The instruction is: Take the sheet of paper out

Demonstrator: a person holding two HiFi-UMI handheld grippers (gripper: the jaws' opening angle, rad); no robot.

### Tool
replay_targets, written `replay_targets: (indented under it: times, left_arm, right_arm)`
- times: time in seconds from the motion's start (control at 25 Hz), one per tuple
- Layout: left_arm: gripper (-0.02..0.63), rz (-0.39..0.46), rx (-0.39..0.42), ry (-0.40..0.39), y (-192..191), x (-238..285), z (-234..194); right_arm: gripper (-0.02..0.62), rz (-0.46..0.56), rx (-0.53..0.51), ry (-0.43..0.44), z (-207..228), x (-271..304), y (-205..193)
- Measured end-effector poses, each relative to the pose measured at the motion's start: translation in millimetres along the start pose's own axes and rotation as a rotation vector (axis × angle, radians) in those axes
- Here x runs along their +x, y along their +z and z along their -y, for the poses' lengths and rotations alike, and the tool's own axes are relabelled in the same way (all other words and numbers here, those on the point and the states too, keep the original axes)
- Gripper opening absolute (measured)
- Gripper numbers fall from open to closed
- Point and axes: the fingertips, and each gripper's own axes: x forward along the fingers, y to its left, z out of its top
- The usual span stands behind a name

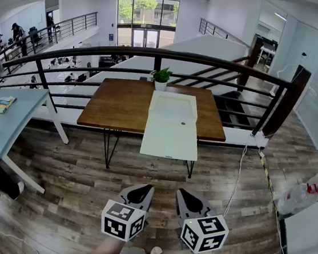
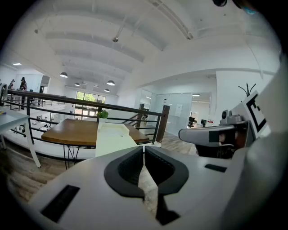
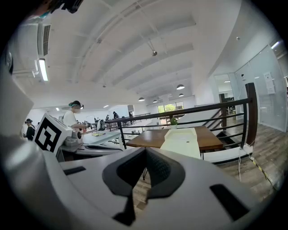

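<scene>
Ahead, a potted plant (image 1: 161, 75) stands behind the white tray (image 1: 170, 141).

The left gripper (image 1: 141, 191) and the right gripper (image 1: 187, 198) were held side by side, close together and near the body. Both pointed forward and tilted slightly downward. Each had its jaws pressed together with nothing between them. Both forearms (image 1: 102, 253) reached in from below.
</scene>
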Motion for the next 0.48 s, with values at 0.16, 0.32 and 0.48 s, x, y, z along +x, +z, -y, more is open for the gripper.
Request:
replay_targets:
  times: [0.16,0.32,0.48]
  left_arm:
    - [0.025,0.002,-0.034,-0.006,-2,7,1]
    - [0.023,0.008,-0.022,-0.011,2,15,6]
    - [0.025,0.004,-0.024,-0.014,4,23,9]
  right_arm:
    - [0.025,0.002,-0.002,0.026,-2,3,-2]
    - [0.025,0.004,-0.008,0.035,1,6,0]
    - [0.025,0.029,0.035,0.061,6,8,4]
